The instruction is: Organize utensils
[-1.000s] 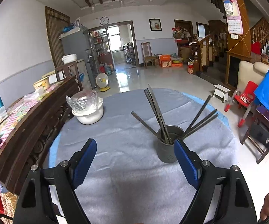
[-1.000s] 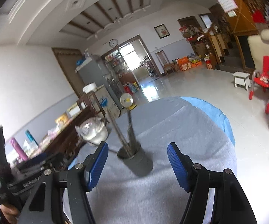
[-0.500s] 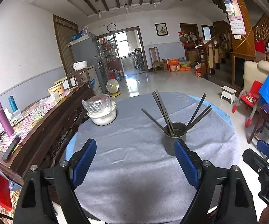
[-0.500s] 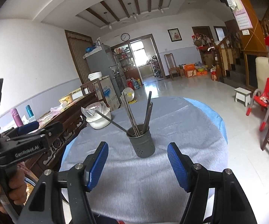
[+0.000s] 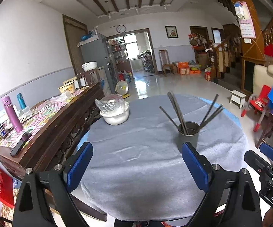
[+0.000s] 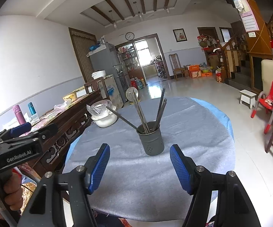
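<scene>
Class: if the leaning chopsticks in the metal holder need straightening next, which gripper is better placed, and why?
Probably right: the right gripper is open with the holder centred ahead. The left gripper sees it off to its right, behind one finger.

Hidden/cut off:
Chopsticks lower ends hidden inside grey holder; bowl contents unclear under plastic wrap; round table near edge cut off.

White walls with a grey lower band enclose a glossy tiled floor; a carved dark wooden sideboard lines the left, daylight entering a glazed doorway.
</scene>
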### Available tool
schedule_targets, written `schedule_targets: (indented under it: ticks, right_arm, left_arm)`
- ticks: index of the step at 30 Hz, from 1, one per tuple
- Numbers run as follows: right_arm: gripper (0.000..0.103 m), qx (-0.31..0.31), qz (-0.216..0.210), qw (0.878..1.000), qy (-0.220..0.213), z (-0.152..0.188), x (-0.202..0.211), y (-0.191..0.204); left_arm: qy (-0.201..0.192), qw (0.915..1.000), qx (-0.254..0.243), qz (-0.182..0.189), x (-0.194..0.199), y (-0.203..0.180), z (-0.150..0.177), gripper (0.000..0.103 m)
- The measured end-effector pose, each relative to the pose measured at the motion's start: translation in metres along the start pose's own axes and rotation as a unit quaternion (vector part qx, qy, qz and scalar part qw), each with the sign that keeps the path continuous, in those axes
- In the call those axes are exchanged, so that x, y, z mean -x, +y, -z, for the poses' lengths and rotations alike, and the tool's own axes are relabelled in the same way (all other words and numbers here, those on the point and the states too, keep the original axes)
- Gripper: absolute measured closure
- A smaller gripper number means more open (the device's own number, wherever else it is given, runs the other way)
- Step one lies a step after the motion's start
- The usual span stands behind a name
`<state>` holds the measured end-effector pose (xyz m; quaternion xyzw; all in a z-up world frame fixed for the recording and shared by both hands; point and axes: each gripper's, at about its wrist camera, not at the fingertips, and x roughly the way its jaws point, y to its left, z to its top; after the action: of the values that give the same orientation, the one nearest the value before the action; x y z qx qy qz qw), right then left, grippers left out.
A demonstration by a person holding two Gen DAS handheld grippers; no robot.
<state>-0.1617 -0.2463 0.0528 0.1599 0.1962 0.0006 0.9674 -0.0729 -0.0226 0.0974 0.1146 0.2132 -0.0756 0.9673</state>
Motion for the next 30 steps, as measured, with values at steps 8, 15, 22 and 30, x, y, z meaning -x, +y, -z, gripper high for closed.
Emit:
schedule_targets:
  ticks: [8, 15, 22, 30]
  right_arm:
    - [0.033, 0.020, -0.011, 1.000, 0.009, 0.005, -0.007, 0.024]
    - [0.033, 0.030, -0.015, 0.999, 0.007, 0.006, -0.008, 0.036]
    - [0.033, 0.029, -0.015, 0.999, 0.007, 0.003, -0.008, 0.038]
    - [0.033, 0.028, -0.017, 0.999, 0.008, 0.002, -0.009, 0.039]
  left_arm:
    - [0.000, 0.9997, 0.021, -0.011, 0.000, 0.021, 0.005, 0.008]
    - [-0.002, 0.9993, 0.034, -0.014, 0.002, 0.030, 0.007, 0.008]
    - [-0.008, 0.9993, 0.034, -0.014, 0.004, 0.031, 0.007, 0.008]
    - [-0.006, 0.9992, 0.037, -0.013, 0.002, 0.031, 0.008, 0.008]
